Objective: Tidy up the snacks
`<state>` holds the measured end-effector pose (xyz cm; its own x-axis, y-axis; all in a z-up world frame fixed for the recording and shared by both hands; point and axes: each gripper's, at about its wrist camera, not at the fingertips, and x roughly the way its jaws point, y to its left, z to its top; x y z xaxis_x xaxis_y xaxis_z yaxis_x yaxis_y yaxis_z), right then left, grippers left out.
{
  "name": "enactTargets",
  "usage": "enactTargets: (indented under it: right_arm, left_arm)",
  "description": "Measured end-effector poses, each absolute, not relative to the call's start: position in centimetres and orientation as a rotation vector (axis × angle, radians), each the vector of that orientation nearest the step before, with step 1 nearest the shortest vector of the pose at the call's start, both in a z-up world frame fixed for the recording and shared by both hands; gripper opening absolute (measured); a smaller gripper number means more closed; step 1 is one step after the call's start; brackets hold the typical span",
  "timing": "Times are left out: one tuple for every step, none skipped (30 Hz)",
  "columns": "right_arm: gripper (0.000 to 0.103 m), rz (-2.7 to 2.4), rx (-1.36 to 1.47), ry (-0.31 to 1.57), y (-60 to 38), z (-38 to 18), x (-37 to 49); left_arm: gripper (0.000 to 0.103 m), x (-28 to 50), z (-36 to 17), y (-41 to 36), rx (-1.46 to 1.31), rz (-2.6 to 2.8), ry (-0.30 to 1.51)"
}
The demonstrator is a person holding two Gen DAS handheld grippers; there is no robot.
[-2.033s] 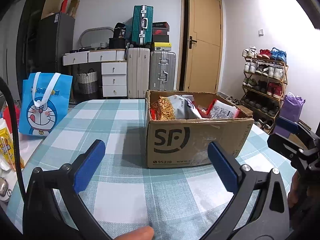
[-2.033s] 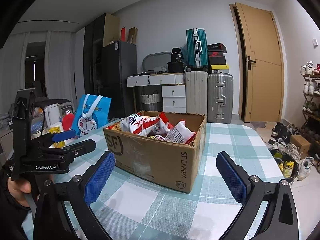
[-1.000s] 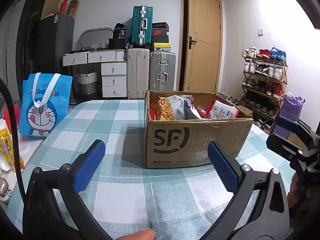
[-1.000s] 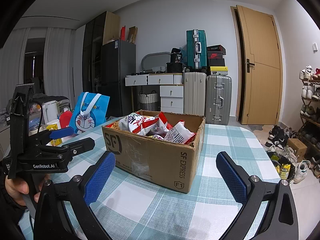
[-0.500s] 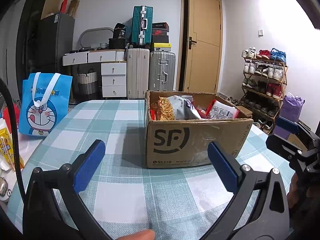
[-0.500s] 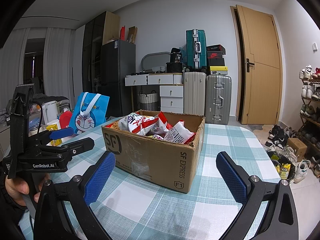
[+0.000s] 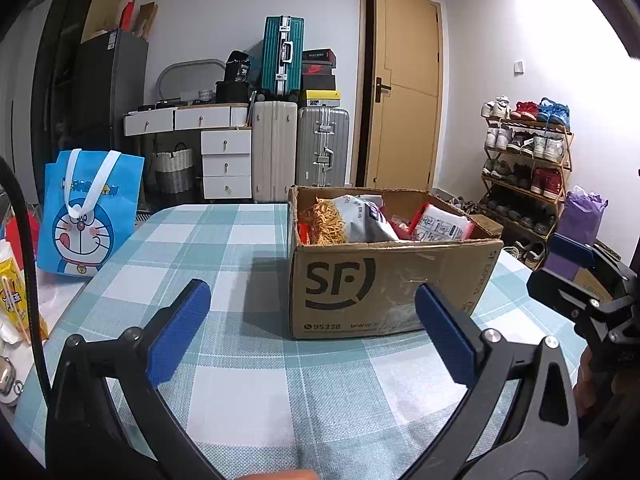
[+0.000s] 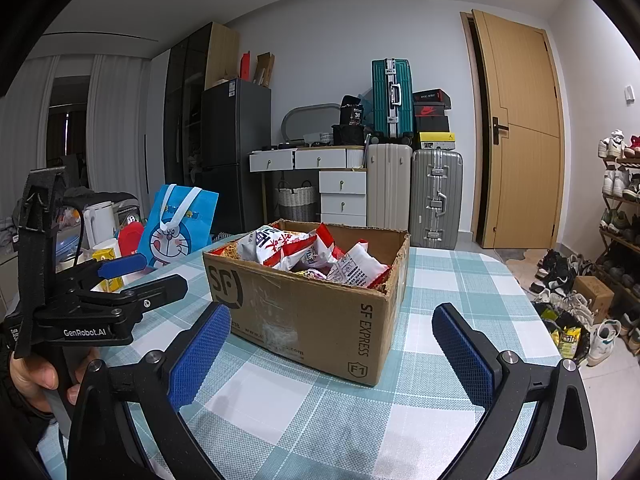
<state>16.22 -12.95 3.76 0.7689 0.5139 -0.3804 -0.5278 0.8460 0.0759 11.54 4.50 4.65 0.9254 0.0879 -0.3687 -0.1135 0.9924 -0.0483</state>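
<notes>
A brown SF cardboard box stands open on the checked table; it also shows in the right wrist view. It holds several snack bags, red and white ones among them. My left gripper is open and empty, low over the table in front of the box. My right gripper is open and empty, near the box's right front corner. Each gripper shows at the edge of the other's view.
A blue Doraemon bag stands at the table's left edge, with yellow packets, a kettle and other items beside it. Suitcases, drawers, a door and a shoe rack line the room behind.
</notes>
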Motion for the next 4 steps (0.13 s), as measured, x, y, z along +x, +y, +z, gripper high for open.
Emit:
enactTargets:
  right_arm:
    - [0.103,0.565,-0.035,0.402,-12.91,3.75,16.22]
    - [0.103,0.566,-0.035,0.403,-12.91,3.74,16.26]
    - [0.103,0.567,-0.036,0.403,-12.88,3.75,16.19]
    - [0.103,0.567,-0.037,0.403,-12.89,3.75,16.21]
  left_arm:
    - [0.102,11.53,4.64,4.47,-0.068,0.102,0.373]
    - [0.102,11.48,4.62,4.38,-0.066,0.101,0.373]
    - [0.102,11.47,4.64,4.30,-0.064,0.102,0.372]
    - [0.102,11.41,4.66,4.33,-0.065,0.102,0.372]
